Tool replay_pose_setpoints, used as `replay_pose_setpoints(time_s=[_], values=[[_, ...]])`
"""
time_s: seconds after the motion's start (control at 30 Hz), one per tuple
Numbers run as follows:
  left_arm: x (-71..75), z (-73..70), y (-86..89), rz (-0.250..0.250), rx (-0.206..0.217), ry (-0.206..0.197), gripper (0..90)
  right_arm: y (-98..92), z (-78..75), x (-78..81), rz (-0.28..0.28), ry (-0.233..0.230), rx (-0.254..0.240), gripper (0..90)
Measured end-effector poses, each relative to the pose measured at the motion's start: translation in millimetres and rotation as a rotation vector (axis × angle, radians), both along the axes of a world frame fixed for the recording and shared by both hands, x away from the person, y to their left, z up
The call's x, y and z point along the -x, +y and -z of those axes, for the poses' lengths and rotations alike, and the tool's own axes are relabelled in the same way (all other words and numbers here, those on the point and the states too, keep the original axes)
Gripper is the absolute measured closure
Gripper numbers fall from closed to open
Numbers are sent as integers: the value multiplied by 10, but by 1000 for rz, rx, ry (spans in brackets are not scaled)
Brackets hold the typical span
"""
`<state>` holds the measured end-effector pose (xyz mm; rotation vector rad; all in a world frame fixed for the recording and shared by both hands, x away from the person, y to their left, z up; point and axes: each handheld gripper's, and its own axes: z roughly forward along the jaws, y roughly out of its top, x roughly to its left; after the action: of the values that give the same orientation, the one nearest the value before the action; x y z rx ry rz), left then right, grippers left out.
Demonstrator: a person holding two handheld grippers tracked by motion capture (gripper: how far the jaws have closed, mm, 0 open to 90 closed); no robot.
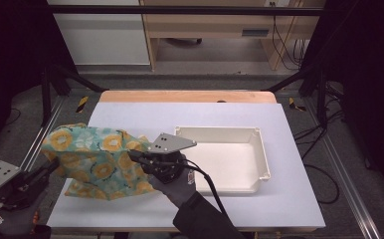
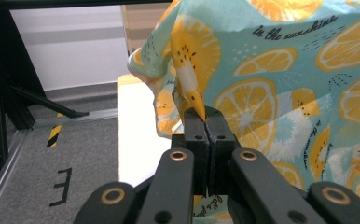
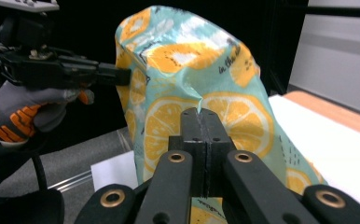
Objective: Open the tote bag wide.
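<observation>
The person's left hand [image 1: 12,215] sits low at the left front corner of the table [image 1: 299,199]. It wears a grey glove with orange marks and holds the left gripper [image 1: 50,167], which points up and toward the right. Its black jaws are pressed tight together on one edge of the cloth [image 1: 93,159]. In the left gripper view a thin fold of the cloth [image 2: 280,79] is pinched right at the tips of the jaws.

The right hand [image 1: 177,181] comes in from the bottom of the high view, in a grey glove and a dark sleeve. It holds the right gripper [image 1: 132,155], which points to the left, with a grey three-cornered plate on top and a black cable trailing back. Its jaws are also squeezed tight on the cloth, on the other edge. In the right gripper view the fold of cloth [image 3: 192,70] sticks up from between the closed jaws, and the left gripper [image 3: 122,74] bites the far edge.

The cloth is light blue-green with big yellow orange slices and small dark writing on it. It hangs between the two grippers, lifted and puffy at the top, over the left part of the table. Its lower edge lies on the table. A white tray [image 1: 259,149] stands just to the right of the right hand, apart from the cloth.
</observation>
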<state>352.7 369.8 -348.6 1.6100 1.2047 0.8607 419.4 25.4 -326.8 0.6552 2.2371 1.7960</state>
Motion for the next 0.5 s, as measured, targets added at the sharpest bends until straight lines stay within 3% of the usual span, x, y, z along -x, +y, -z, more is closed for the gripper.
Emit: replay_pose_setpoints(time_s=[0.3,0.4,0.5], values=[[14,174,13,4,11,21,891,-35,236,-63,19,48,30,881],[8,199,21,7,20,25,892,-78,189,-47,24,31,20,827],[-9,211,13,8,11,32,893,-148,67,-44,34,6,-22,752]])
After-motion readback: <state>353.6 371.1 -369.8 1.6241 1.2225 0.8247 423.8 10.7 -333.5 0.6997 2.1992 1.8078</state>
